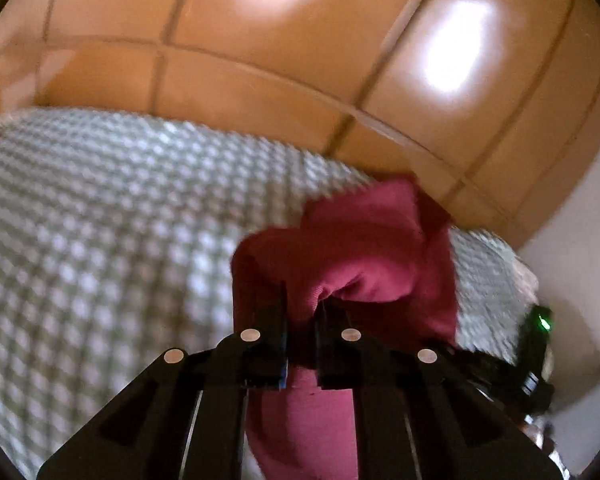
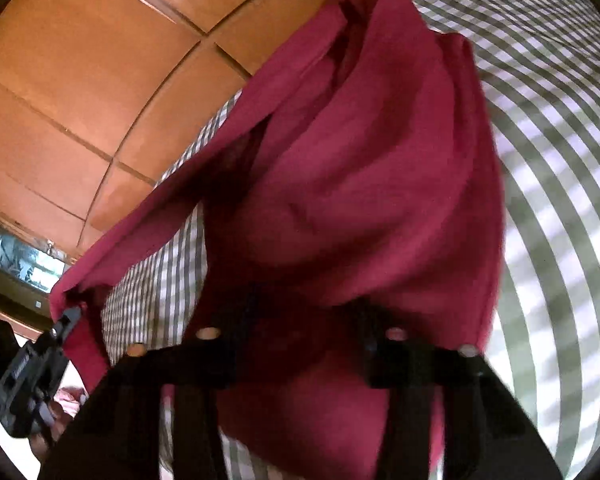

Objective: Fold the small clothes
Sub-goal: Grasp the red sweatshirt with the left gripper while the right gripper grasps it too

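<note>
A dark red garment [image 1: 364,248] hangs bunched from my left gripper [image 1: 303,304], whose jaws are shut on its edge, above a green-and-white checked cloth [image 1: 100,216]. In the right wrist view the same red garment [image 2: 360,168] drapes over my right gripper [image 2: 300,312] and hides its fingertips. The jaws stand well apart with cloth between and over them. My left gripper [image 2: 66,320] shows at the lower left of that view, pinching a corner of the garment and holding one edge stretched.
The checked cloth [image 2: 560,168] covers a surface that ends at an orange tiled floor [image 1: 260,40] [image 2: 80,80]. A white wall [image 1: 580,220] stands at the right. A dark framed object [image 2: 20,264] sits at the left edge of the right wrist view.
</note>
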The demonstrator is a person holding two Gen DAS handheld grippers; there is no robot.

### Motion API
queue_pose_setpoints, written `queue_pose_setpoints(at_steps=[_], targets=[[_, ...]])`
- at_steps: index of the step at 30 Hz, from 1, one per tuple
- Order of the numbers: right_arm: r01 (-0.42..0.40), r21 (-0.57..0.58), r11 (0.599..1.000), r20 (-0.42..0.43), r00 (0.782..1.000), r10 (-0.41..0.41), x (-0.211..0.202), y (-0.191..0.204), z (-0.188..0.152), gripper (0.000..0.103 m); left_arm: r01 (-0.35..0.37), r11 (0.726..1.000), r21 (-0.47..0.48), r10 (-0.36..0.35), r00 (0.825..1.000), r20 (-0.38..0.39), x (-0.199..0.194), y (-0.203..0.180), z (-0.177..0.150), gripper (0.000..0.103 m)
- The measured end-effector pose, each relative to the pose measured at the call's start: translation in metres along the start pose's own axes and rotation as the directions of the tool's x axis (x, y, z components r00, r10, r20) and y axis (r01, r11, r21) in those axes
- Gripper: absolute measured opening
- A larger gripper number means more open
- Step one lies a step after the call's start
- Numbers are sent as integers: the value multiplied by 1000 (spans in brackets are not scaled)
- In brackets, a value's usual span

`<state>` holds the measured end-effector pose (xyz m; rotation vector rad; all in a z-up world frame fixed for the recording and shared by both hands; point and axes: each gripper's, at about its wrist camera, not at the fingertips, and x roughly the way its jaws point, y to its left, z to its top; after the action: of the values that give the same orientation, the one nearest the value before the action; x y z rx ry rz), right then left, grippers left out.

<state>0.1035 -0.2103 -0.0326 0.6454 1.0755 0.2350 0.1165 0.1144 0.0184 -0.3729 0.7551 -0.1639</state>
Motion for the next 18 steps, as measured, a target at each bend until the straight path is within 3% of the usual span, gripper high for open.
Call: queue_pose_setpoints(at_steps=[2,4,5,6,8,11,13,15,16,17,18], targets=[[-12,-12,1000,13,1000,12,-3,5,7,22,-40,999,-37,40,999,20,-3,22,22,8],[-50,-15,999,12,999,50,-10,6,13,31,-90,994,-58,92,995,37,4,39,44,8],[-70,-5,998,-3,998,70,-11,5,13,60,-131,990,-49,134,990,44,8,44,54,8],[-99,17,995,-8,995,99,-14,1,12,70,-194,981,-30,195,979,50,14,51,66,8],[-112,17,994,1,994,112,-15,-1,10,70,-306,951,-38,308,950,57,32,68,92,8],[-145,51,988,-31,989,146,-10,-6,4,70,-359,929,-85,361,933,8,54,88,114,9],[-144,45,989,-27,989,146,-5,-4,4,62,-372,920,-124,373,928,-15,60,92,118,13],[-121,1,993,-33,992,121,2,2,7,29,-374,915,-149,377,926,-9,60,89,114,35],[-109,-17,994,-44,993,109,4,4,7,18,-381,912,-154,387,922,10,58,89,109,52],[-91,-41,995,-47,995,89,5,7,8,9,-387,909,-153,396,918,28,54,87,104,59],[-64,-82,995,-28,998,62,-1,11,10,7,-386,912,-137,395,917,45,53,86,99,59]])
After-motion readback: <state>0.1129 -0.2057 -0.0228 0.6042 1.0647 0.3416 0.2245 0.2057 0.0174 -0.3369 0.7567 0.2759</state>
